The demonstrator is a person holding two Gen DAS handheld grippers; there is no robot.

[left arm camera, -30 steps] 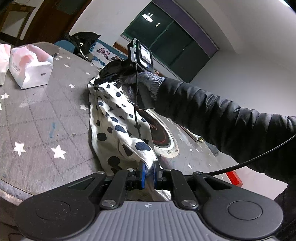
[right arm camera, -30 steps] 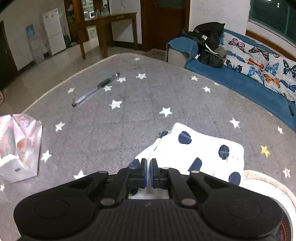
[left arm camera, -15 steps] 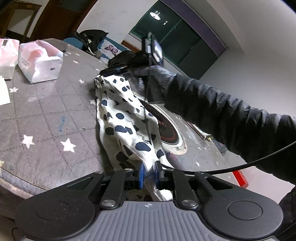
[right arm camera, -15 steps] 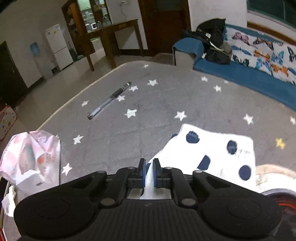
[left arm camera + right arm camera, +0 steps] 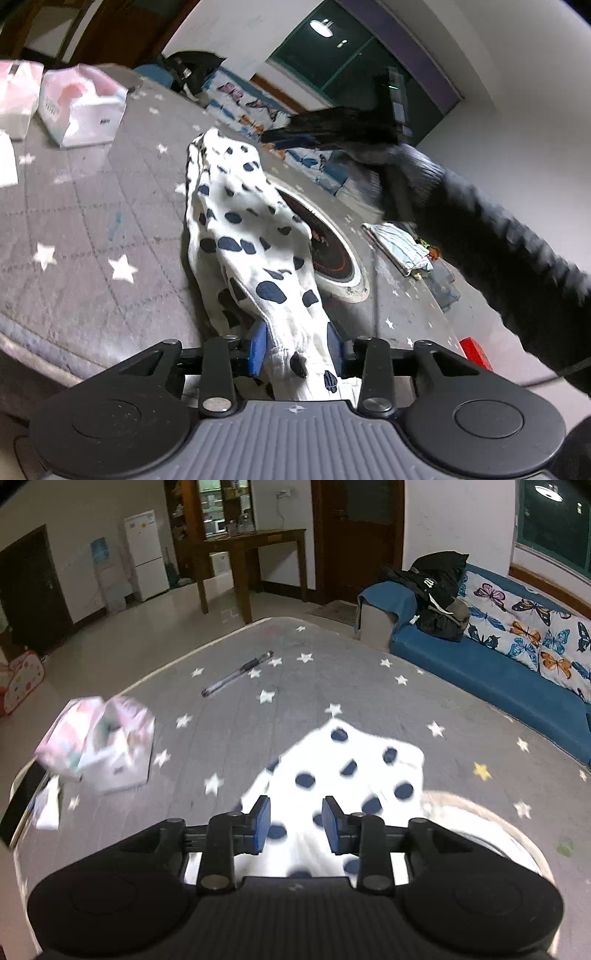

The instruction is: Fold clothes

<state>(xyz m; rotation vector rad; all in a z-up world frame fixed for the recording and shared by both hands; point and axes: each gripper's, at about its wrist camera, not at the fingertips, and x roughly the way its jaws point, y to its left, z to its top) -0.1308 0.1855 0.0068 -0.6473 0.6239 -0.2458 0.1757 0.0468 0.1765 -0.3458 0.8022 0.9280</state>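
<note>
Grey star-printed cloth (image 5: pixel 295 709) is covering the table, with a pen (image 5: pixel 236 674) lying far out on it and a pink-and-white tissue pack (image 5: pixel 107 746) sitting off to the left. Behind, a blue sofa (image 5: pixel 480 668) is carrying butterfly cushions and a black bag.

A white garment (image 5: pixel 251 229) with dark spots is lying stretched in a long strip across the cloth, partly over a round dark disc (image 5: pixel 325 251).

Both tongs were clenched on the garment a second ago and have just been opening. The left gripper (image 5: pixel 295 349) is now standing released, its blue pads apart, with the near end of the garment still passing loosely between them. The right gripper (image 5: pixel 295 825) is likewise released, and it is lifting off the far end: the garment (image 5: pixel 347 775) is lying flat below its spread pads instead of pinched between them. From the left wrist, that gripper (image 5: pixel 280 136) and its black sleeve (image 5: pixel 509 243) are showing blurred above the far end.
</note>
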